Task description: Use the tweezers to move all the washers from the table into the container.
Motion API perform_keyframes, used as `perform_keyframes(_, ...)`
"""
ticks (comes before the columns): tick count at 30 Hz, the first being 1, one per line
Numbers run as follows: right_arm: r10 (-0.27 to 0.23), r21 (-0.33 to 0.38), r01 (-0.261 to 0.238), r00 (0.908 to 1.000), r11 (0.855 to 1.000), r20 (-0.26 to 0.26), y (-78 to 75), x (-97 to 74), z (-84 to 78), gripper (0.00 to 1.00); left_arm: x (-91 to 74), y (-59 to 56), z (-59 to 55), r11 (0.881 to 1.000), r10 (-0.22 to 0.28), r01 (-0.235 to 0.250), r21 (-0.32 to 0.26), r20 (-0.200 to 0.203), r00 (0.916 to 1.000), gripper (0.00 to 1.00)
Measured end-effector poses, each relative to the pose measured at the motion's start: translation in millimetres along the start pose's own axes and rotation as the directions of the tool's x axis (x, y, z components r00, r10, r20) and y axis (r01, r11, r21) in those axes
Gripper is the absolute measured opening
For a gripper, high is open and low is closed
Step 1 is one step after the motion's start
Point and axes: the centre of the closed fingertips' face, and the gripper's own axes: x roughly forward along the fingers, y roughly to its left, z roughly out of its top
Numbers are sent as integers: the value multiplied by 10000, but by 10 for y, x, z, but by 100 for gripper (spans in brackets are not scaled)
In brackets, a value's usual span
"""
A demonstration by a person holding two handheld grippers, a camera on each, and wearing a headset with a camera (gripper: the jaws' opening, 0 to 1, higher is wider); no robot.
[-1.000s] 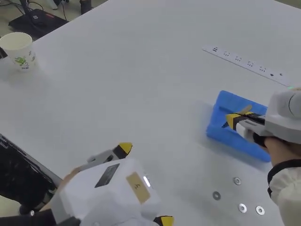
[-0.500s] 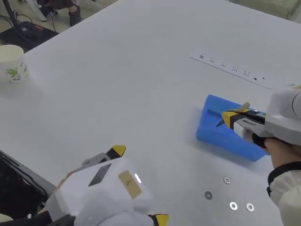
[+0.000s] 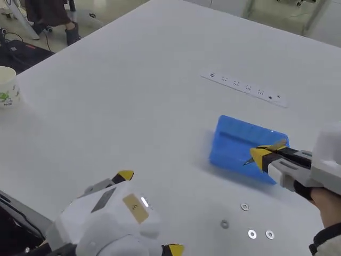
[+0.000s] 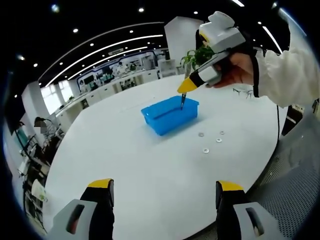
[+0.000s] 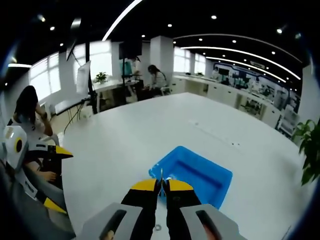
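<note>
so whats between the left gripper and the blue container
Bare white table: the left gripper view shows nothing on the stretch from the open left gripper to the blue container. The washers lie off to the side.

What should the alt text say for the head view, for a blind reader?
The right gripper holds tweezers with their tip over a blue container on a white table. Four washers lie on the table near it, outside the container. The left gripper hangs open at lower left.

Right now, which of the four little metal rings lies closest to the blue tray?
The washer just below the blue container in the head view. The other three lie farther from it, lower in that view.
</note>
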Motion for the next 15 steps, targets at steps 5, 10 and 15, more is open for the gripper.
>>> perform_keyframes(5,-88,204,92,9997,9997,-217,6,-57,-154,2,-1,-9,-1,10000,-39,39,25,-10,10000,85)
perform_keyframes(10,-76,267,94,9978,9996,-664,34,-62,-320,2,-5,8,12,10000,30,-30,-85,20,10000,85)
perform_keyframes(15,-32,371,70,9948,9993,-1019,51,-35,-478,2,-7,9,15,9999,44,-43,-93,28,10000,85)
